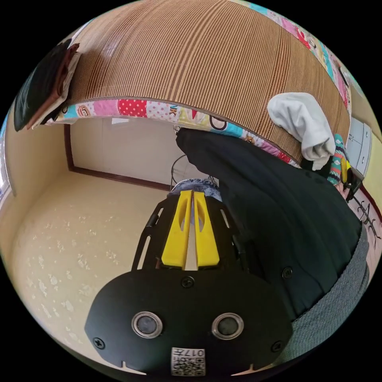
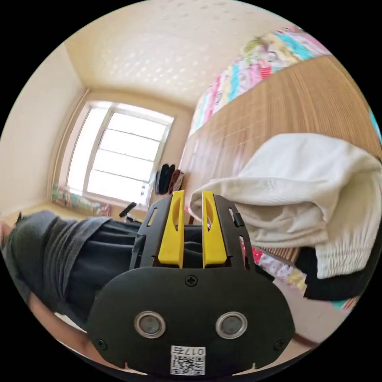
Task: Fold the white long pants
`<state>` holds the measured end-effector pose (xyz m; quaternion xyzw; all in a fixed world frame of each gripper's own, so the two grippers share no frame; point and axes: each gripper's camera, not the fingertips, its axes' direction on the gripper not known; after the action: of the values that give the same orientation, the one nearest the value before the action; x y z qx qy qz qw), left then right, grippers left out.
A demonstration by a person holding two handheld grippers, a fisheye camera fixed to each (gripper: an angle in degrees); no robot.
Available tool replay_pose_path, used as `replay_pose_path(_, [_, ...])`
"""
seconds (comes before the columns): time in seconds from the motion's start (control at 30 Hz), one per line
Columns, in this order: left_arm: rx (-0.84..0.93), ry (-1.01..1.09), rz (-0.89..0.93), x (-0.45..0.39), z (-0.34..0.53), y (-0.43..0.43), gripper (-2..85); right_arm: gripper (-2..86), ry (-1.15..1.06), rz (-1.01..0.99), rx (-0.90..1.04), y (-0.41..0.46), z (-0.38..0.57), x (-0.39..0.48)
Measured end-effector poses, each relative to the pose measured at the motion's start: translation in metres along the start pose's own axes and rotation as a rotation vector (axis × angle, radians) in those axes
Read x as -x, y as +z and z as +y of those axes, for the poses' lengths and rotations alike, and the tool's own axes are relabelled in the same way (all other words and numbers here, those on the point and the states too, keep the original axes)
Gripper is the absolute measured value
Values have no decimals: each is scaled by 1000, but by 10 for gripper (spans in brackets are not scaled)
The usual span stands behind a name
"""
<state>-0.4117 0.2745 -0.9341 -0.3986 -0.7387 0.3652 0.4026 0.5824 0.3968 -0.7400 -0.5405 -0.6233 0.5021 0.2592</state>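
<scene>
White long pants point(image 2: 302, 199), bunched on the bed's woven mat point(image 2: 286, 111) just beyond the right tool point(image 2: 193, 199), whose jaws stand slightly apart and empty, while the left tool point(image 1: 193, 199), pressed together, hangs idle, apparently pre-grasp.

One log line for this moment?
pants: bunched on mat | left gripper: shut, empty | right gripper: slightly open, empty

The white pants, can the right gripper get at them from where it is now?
Probably yes. The right gripper is open, its tips just beside the edge of the pants bundled on the mat, nothing between.
</scene>
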Motion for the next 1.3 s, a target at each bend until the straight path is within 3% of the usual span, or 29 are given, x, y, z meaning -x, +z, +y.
replay_pose_path(0.07, [29,-24,-2,8,5,19,-4,94,354,124,-210,-38,48,-65])
replay_pose_path(0.17, [73,-59,-3,20,9,48,-4,110,577,262,-373,-66,110,-113])
replay_pose_path(0.3, [127,-68,-28,30,3,72,-5,119,642,262,-316,-52,137,-158])
replay_pose_path(0.37, [122,-69,-46,31,-5,73,-5,118,648,156,-353,-34,153,-175])
replay_pose_path(0.57, [-41,69,-20,-4,-37,58,-6,59,710,86,-451,27,200,-178])
replay_pose_path(0.67, [-182,215,11,-37,-41,45,-4,39,501,-137,-613,37,231,-142])
replay_pose_path(0.83, [-429,491,261,-100,-35,15,62,29,126,-52,-471,66,215,-38])
replay_pose_path(1.13, [-744,1149,168,-278,74,-19,157,21,-505,-120,-307,163,210,210])
replay_pose_path(1.3, [-1009,1168,173,-286,146,-21,187,20,-656,-241,-283,249,259,303])
